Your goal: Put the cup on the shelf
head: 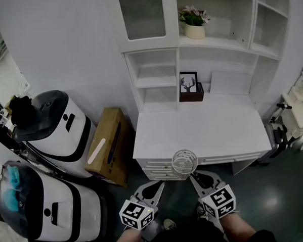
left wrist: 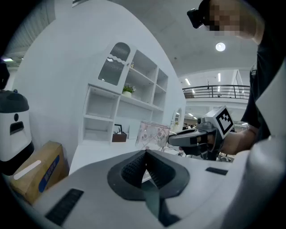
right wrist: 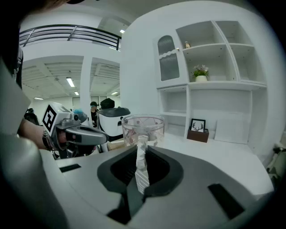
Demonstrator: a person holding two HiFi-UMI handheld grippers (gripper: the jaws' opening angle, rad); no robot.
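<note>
Between the jaws of the right gripper [right wrist: 142,150] stands the wall of the cup [right wrist: 143,127]. The pads are clamped on its near side, one inside the rim and one outside. The cup is clear glass with a faint pinkish pattern, upright, mouth up. From the head view it hangs off the tip of that gripper, over the near edge of the white desk [head: 207,130] and clear of the desk top. It is not on any shelf.

Just left of it, the left gripper [left wrist: 146,154] points the same way, apart from the cup. Its jaws are drawn together with nothing between them, though a pale sliver low in the gap makes it hard to say whether the pads quite touch.

Farther off, at the back of the desk, rises the white shelf unit [head: 154,81], with open compartments on several levels. A framed deer picture [head: 188,83] stands on a dark box at the foot of the unit, near its middle. A potted plant [head: 194,23] sits on a higher shelf, with a glass cabinet door [head: 142,14] to its left.

Left of the desk, a cardboard box [head: 109,143] leans on the floor. Beyond it, farther left, stand two white-and-black machines [head: 60,128].
</note>
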